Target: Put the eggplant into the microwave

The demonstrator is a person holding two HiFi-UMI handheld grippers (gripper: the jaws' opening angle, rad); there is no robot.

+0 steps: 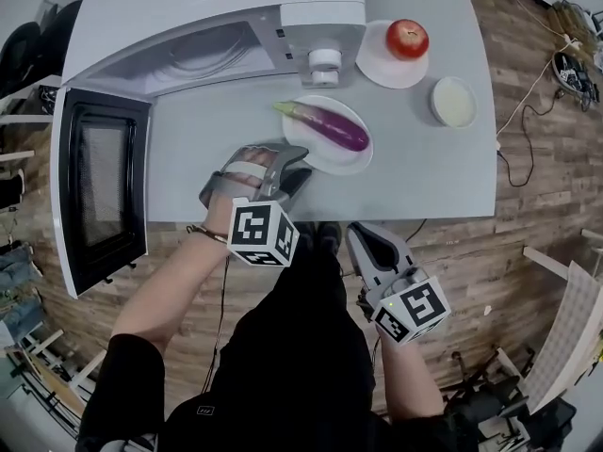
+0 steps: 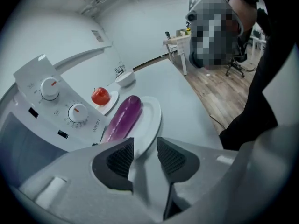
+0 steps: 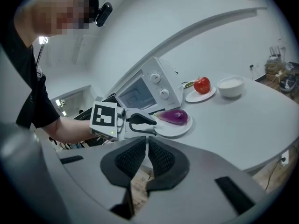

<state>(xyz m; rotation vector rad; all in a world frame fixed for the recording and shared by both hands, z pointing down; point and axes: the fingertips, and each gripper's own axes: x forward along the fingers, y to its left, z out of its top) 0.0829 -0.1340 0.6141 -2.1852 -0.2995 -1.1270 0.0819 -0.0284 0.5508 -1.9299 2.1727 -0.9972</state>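
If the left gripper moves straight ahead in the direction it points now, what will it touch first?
Probably the near rim of the plate, just ahead of its open jaws; the eggplant lies behind that.

White tabletop (image 1: pixel 424 172) carries four items directly: white microwave (image 1: pixel 217 17) at the left with its door swung open past the edge, large white plate (image 1: pixel 320 162) near the front edge, small white plate (image 1: pixel 380 68) beside the microwave's control panel, white bowl (image 1: pixel 453 101) further right.
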